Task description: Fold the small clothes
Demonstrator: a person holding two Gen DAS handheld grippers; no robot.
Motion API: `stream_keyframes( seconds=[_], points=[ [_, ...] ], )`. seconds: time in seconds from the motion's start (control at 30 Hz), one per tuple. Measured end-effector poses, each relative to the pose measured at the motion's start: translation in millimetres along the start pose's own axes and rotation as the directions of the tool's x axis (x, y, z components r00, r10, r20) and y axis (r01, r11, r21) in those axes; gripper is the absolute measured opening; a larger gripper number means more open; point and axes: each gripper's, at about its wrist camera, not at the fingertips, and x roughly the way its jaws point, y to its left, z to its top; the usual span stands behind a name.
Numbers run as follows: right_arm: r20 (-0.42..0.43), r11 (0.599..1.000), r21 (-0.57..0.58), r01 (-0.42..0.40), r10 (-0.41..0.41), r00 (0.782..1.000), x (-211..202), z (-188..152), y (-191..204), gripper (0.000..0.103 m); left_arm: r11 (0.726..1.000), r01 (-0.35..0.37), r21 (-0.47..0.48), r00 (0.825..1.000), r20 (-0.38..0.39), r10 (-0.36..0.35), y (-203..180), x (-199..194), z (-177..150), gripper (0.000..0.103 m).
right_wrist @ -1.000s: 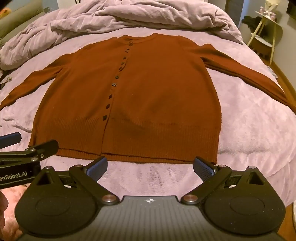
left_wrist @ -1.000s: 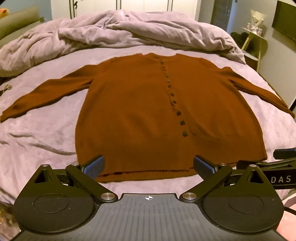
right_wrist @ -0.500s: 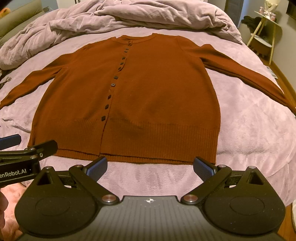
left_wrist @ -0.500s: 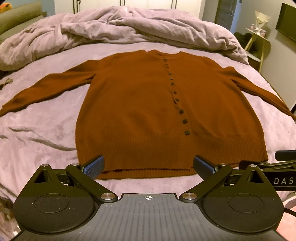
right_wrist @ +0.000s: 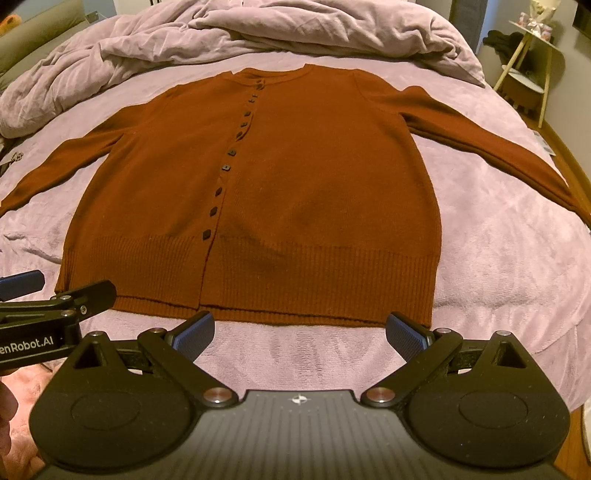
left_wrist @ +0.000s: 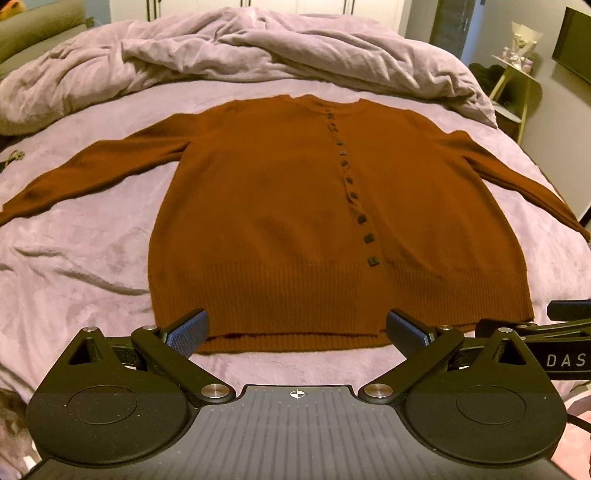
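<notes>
1. A rumpled lilac duvet (left_wrist: 258, 55) lies heaped across the top of the frame.
2. A lilac bedsheet (left_wrist: 85, 258) spreads beneath it, creased at left.
3. A small side table (right_wrist: 532, 70) with pale legs stands at upper right.
4. An olive cushion (left_wrist: 33, 26) shows at upper left.

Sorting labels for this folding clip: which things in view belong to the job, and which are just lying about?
Part of the job:
brown cardigan, spread flat and buttoned
left gripper, open
right gripper, open

Just lying about:
crumpled duvet
side table
</notes>
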Motion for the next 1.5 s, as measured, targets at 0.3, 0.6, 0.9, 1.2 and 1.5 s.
stream_keyframes(
  seconds=[0.3, 0.6, 0.9, 1.2, 1.5],
  points=[
    [-0.002, 1.000, 0.001, 0.000, 0.000, 1.000, 1.1, 0.1, 0.5, 0.099, 1.000, 0.003, -0.004, 1.000, -0.007, -0.003, -0.2, 1.7, -0.6, 0.103],
    [-0.006, 1.000, -0.001, -0.002, 0.002, 1.000, 2.4, -0.3, 0.1, 0.099, 1.000, 0.006, -0.017, 1.000, -0.020, -0.006, 1.7, 2.9, -1.3, 0.103],
    [-0.007, 1.000, -0.001, 0.001, -0.001, 1.000, 2.7, -0.1, 0.6, 0.099, 1.000, 0.006, -0.023, 1.000, -0.026, -0.007, 3.4, 3.4, -0.7, 0.103],
    [-0.006, 1.000, -0.004, 0.002, -0.002, 1.000, 2.6, -0.4, 1.4, 0.099, 1.000, 0.007, -0.027, 1.000, -0.028, -0.008, 3.9, 2.3, -1.8, 0.103],
    [-0.005, 1.000, -0.002, 0.003, -0.003, 1.000, 2.1, -1.2, 1.7, 0.099, 0.999, 0.008, -0.032, 1.000, -0.027, -0.009, 5.2, 1.4, -2.7, 0.103]
  ],
)
